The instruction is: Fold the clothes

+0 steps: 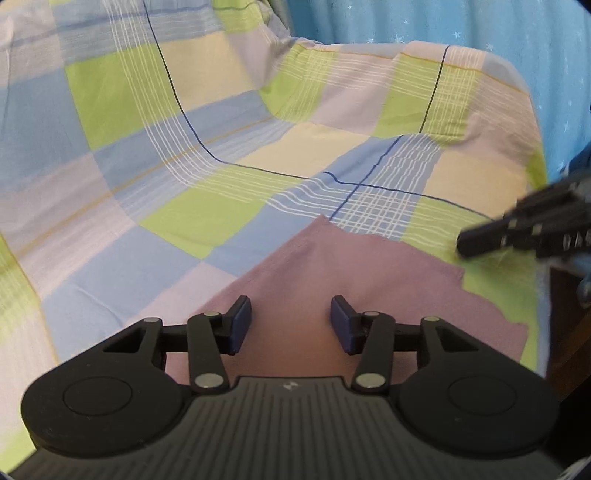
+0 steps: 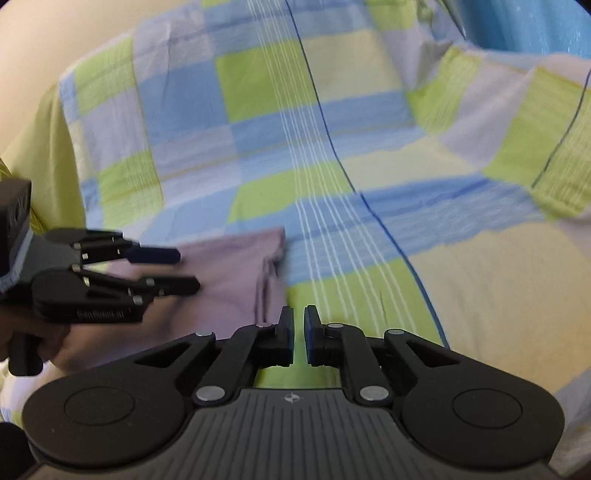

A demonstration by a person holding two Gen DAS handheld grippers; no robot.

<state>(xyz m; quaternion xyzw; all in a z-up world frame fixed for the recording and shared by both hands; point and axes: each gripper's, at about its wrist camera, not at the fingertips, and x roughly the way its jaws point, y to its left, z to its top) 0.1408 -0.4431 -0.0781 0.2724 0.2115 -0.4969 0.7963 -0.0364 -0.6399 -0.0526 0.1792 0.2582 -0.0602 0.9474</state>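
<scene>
- The left gripper (image 1: 291, 324), black with blue pads, has its jaws spread wide with nothing between them, hovering right over the folded mauve-pink cloth (image 1: 369, 280).
- The right gripper (image 2: 299, 334) is nearly closed, just a thin slit between the pads and nothing in there. It sits just past the cloth's right edge, above a green square.
- The pink cloth lies flat on the checked bedsheet (image 1: 184, 155) with blue, green, cream and lilac squares, with layered edges showing in the right wrist view.
- A blue curtain with small white stars (image 1: 480, 26) hangs behind the bed.
</scene>
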